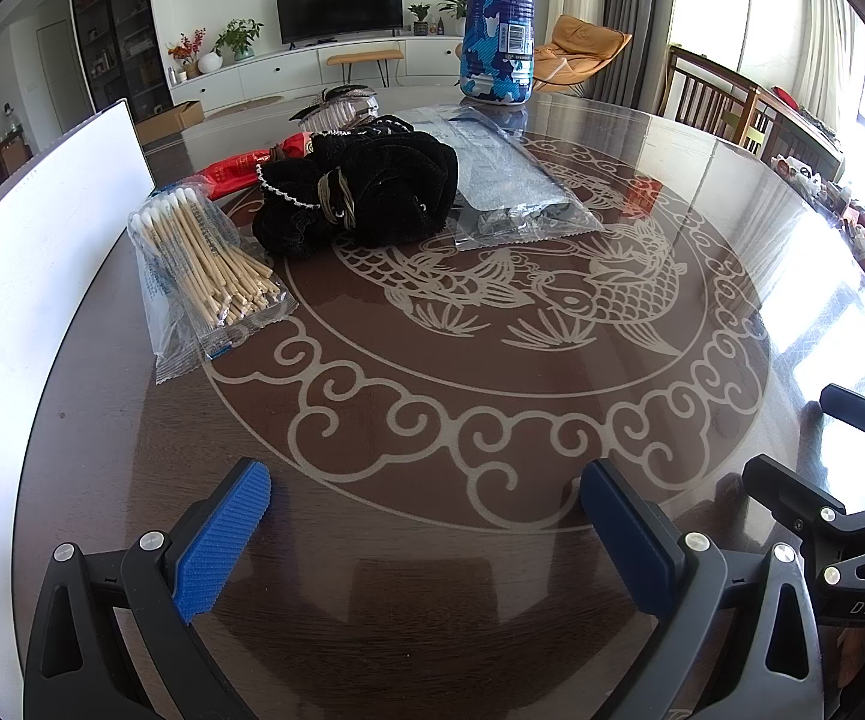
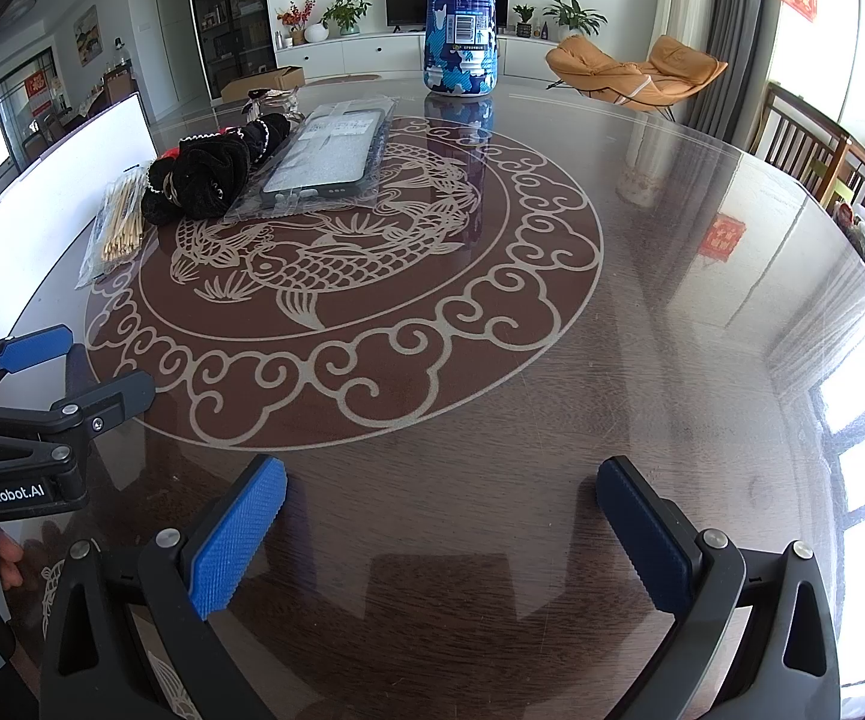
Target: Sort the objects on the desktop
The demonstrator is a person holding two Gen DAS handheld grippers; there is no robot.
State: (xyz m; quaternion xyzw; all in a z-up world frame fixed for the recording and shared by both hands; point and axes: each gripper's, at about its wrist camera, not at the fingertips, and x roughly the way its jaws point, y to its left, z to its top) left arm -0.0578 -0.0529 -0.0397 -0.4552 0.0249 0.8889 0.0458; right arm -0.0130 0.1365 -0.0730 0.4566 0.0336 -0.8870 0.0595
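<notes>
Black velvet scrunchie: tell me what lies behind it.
Behind the black velvet scrunchie the left wrist view shows a red packet and a hair clip with clear teeth. The scrunchie covers their near parts, so anything more beneath it cannot be seen.

Desktop objects clustered at the table's ten-to-twelve o'clock side.
A cotton swab packet [image 1: 204, 264] is laid flat at ten, touching a black scrunchie [image 1: 360, 192]; a bagged phone case [image 1: 510, 186] lies beside it; a blue patterned bottle [image 1: 498, 24] stands upright at twelve.

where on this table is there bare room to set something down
Free: the glass table right of the phone case packet and between both grippers and the swabs. Crowded: far left, where cotton swabs, black scrunchie and packet sit together by the white board.
</notes>
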